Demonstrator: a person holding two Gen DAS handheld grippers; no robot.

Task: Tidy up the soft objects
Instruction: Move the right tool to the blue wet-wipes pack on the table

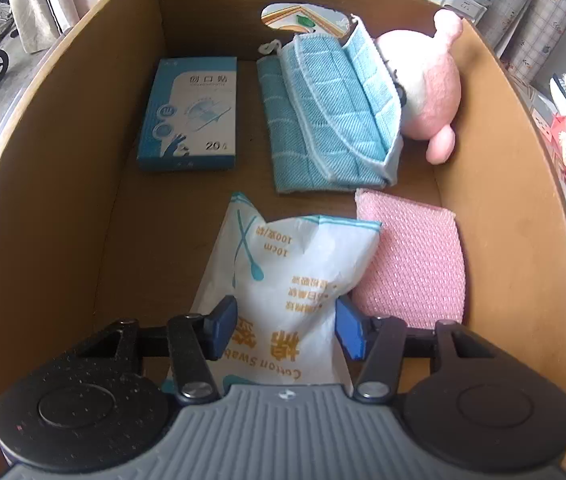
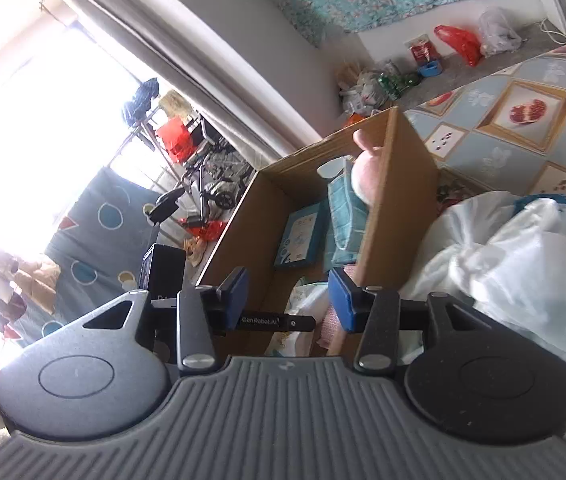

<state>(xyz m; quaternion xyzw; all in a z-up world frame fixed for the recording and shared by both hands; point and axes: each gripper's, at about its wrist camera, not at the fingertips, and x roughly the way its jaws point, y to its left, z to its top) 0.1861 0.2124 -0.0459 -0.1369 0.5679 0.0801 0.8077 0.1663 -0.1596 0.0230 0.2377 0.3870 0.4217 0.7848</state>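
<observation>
left claw grips cotton swab bag beside pink sponge in cardboard box.

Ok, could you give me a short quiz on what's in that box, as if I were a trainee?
1. What sits between the fingers of the left tool?
A. a white plastic bag of cotton swabs
B. a blue flat carton
C. a pink mesh pad
2. Which thing leans against the pink plush toy?
3. True or false: the plush toy lies outside the brown cardboard box.

Key: 1 A. 2 the teal checked cloth. 3 false: it rests inside, against the box's far corner.
</observation>
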